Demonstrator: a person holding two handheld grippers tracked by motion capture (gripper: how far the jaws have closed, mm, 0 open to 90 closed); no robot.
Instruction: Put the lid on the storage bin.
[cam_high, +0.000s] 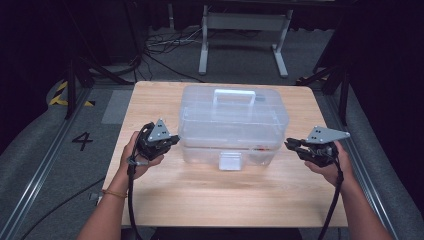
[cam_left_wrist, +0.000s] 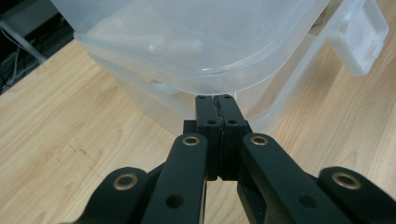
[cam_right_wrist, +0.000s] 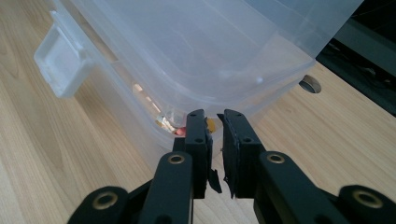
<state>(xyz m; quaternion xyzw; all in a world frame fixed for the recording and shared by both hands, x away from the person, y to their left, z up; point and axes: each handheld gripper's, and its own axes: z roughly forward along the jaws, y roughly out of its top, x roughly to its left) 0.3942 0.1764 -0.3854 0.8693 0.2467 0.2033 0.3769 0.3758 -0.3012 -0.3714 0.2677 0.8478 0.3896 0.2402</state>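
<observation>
One clear plastic box (cam_high: 232, 125) stands mid-worktop (cam_high: 150, 100), long axis running left to right, squarely between two grippers at about equal reach. The left gripper (cam_high: 172, 140) has its jaws pressed together, tips at the box's lower left corner. The right gripper (cam_high: 291, 144) shows a narrow gap, clamping nothing, just beside the right corner.

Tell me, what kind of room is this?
Probably a lab or recording studio, not a home. The wooden table stands between dark curtains, loose cables run across the grey carpet, and a number 4 is marked on the floor.
</observation>
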